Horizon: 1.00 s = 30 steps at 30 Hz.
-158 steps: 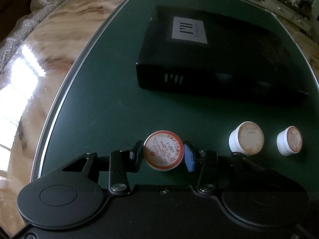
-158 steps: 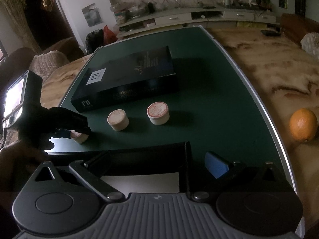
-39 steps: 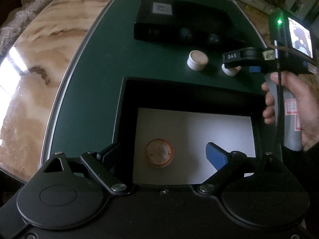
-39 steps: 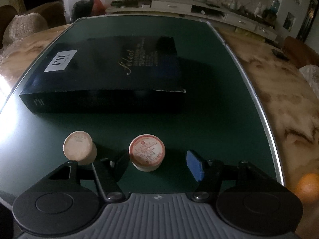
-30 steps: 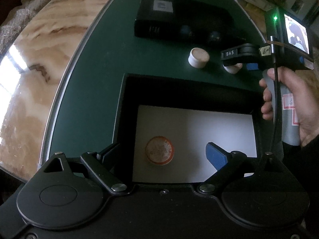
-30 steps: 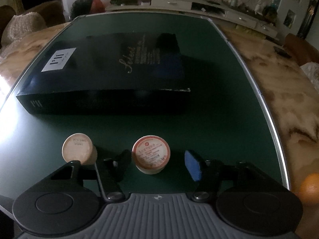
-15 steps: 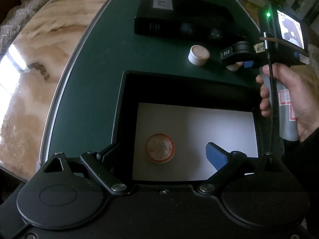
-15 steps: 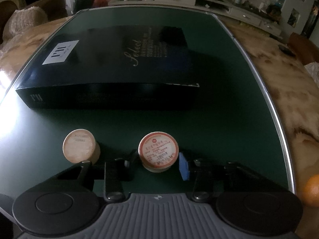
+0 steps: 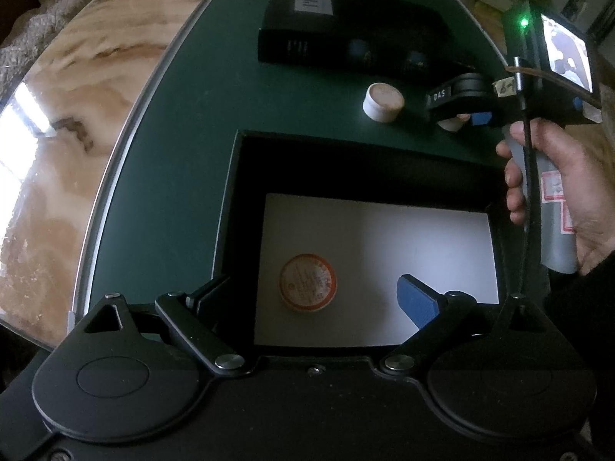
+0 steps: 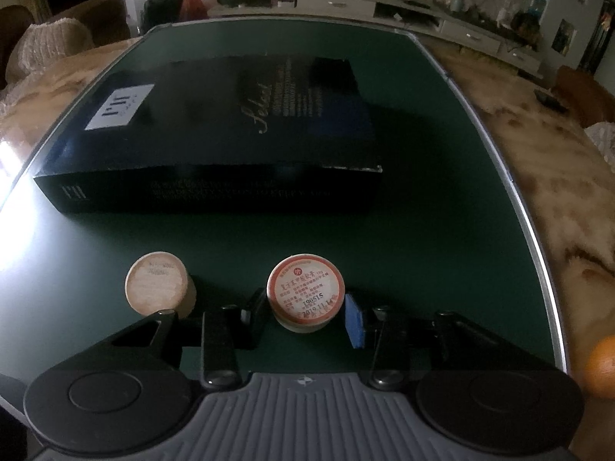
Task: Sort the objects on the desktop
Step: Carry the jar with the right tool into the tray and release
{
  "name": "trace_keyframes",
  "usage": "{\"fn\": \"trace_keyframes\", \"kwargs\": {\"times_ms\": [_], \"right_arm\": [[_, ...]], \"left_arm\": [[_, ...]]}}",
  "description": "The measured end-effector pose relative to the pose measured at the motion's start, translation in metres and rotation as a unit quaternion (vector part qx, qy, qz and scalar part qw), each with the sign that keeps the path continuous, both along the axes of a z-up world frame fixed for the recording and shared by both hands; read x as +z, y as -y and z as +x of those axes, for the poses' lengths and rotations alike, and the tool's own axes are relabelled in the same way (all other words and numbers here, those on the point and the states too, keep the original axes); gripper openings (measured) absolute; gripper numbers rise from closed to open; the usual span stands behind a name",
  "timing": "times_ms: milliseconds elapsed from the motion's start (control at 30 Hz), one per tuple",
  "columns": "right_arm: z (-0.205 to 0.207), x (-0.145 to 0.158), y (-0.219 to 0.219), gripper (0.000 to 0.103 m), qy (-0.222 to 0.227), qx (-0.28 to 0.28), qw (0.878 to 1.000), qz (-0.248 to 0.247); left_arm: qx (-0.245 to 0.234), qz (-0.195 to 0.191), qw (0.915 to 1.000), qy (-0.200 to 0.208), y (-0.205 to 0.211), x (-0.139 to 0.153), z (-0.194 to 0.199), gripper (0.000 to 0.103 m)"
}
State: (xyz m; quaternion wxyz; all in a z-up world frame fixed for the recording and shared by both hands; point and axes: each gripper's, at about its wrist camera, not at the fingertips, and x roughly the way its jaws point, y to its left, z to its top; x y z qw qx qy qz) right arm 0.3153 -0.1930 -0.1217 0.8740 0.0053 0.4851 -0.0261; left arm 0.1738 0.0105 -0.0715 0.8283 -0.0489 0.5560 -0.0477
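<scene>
A small round jar with a red-printed lid (image 10: pixel 305 292) stands on the green mat, and my right gripper (image 10: pixel 303 313) is shut on its sides. A plain-lidded jar (image 10: pixel 155 282) stands to its left, also seen as the plain-lidded jar (image 9: pixel 383 101) in the left wrist view. My left gripper (image 9: pixel 307 292) hangs open over an open black box (image 9: pixel 238 207) with a white floor. Another red-lidded jar (image 9: pixel 307 282) rests inside that box near its left side. In the left wrist view the right gripper (image 9: pixel 461 115) is at the far side of the box, held by a hand (image 9: pixel 569 192).
A closed black box lid (image 10: pixel 215 134) with a white label lies flat behind the jars, shown as the black lid (image 9: pixel 346 44) in the left wrist view. An orange (image 10: pixel 601 367) sits on the marble tabletop (image 10: pixel 557 176) beyond the mat's metal-trimmed right edge.
My right gripper has closed its fingers onto the red-lidded jar on the mat. My left gripper stays open over the box, where the other jar was set down earlier.
</scene>
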Motion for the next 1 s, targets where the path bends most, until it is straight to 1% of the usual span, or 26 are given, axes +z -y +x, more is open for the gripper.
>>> {"fn": "trace_keyframes", "kwargs": {"times_ms": [567, 667, 767, 900, 1000], "right_arm": [[-0.042, 0.038, 0.007, 0.044, 0.032, 0.011, 0.999, 0.040], [-0.064, 0.049, 0.011, 0.044, 0.040, 0.020, 0.998, 0.050], [-0.089, 0.056, 0.012, 0.044, 0.039, 0.032, 0.997, 0.058], [-0.115, 0.055, 0.011, 0.044, 0.026, 0.046, 0.996, 0.070], [-0.129, 0.048, 0.008, 0.044, 0.010, 0.056, 0.996, 0.072]], "left_arm": [[0.003, -0.002, 1.0000, 0.008, 0.002, 0.005, -0.001, 0.093], [0.004, -0.002, 0.9999, 0.012, 0.002, 0.007, -0.002, 0.093], [0.004, -0.001, 0.9999, 0.016, 0.002, 0.010, -0.003, 0.093], [0.006, -0.002, 0.9998, 0.021, 0.001, 0.013, -0.003, 0.093], [0.007, -0.001, 0.9997, 0.023, 0.001, 0.014, -0.004, 0.093]]}}
